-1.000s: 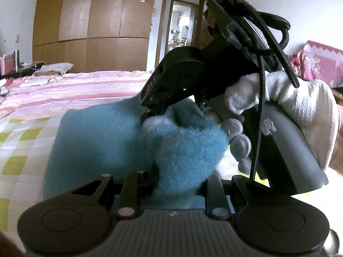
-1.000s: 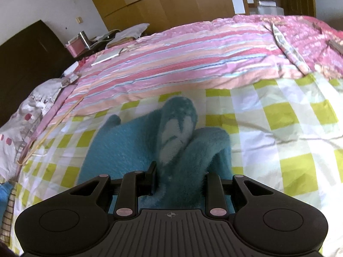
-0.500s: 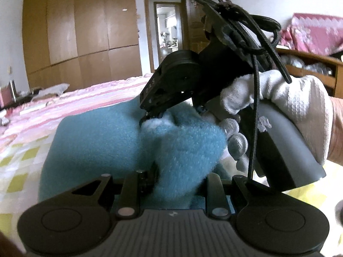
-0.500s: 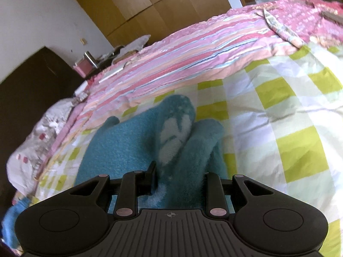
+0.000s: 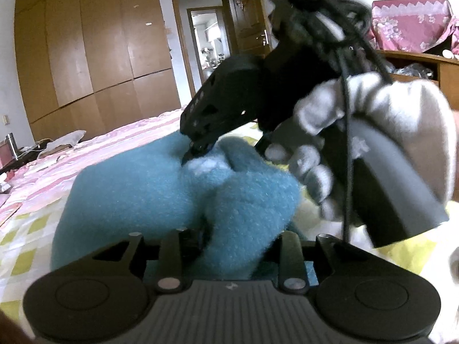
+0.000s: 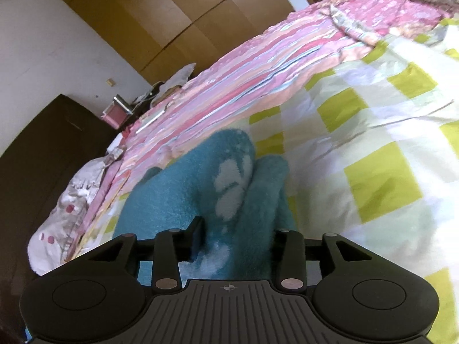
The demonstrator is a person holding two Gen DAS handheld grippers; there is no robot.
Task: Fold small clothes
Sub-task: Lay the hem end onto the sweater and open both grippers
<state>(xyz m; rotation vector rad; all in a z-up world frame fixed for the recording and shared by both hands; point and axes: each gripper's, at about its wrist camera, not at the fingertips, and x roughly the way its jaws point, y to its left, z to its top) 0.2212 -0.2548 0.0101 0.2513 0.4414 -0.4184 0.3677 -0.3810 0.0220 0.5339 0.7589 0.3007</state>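
while gripped, teal garment (image 6: 183,200) near quilt (image 6: 387,149) edge

Left hand-held gripper (image 5: 229,229) and right hand-held gripper (image 6: 235,229) each clamped on fabric, white-gloved hand (image 5: 373,132) gripping the right one

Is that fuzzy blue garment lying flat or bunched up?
Bunched up: the blue garment is gathered into thick folds, pinched by the left claw and right claw.

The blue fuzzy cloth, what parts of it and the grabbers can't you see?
- Left wrist view: the left gripper fingertips are buried in the blue cloth.
- Left wrist view: the right gripper and gloved hand are blurred and hide the cloth's far side.
- Right wrist view: the cloth fills the gripper, and the cloth's near end is hidden by its body.
- What garment it is: unclear, bunched up.
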